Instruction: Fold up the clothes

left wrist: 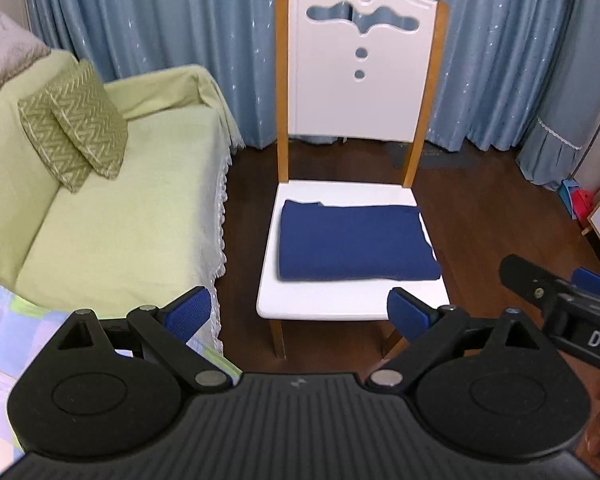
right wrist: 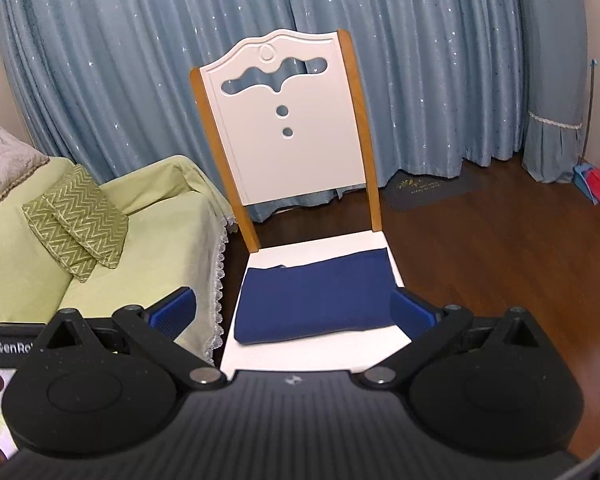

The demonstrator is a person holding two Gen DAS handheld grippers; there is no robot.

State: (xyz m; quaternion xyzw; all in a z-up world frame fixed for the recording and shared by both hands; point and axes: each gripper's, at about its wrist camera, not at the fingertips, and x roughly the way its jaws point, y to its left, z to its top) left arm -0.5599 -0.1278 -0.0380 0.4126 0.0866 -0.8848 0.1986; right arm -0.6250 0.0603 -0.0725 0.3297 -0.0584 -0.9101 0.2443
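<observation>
A dark blue garment [left wrist: 356,244] lies folded into a flat rectangle on the white seat of a chair [left wrist: 352,300]. It also shows in the right wrist view [right wrist: 316,300], on the same chair seat [right wrist: 300,352]. My left gripper [left wrist: 300,312] is open and empty, held back from the seat's front edge. My right gripper [right wrist: 294,310] is open and empty, just in front of the garment's near edge. The right gripper's body shows at the right of the left wrist view [left wrist: 560,300].
A sofa with a light green cover [left wrist: 120,220] stands left of the chair, with two zigzag cushions [left wrist: 76,124] on it. Blue curtains [left wrist: 160,20] hang behind. The floor is dark wood [right wrist: 500,260]. A patchwork cloth [left wrist: 4,320] lies at the lower left.
</observation>
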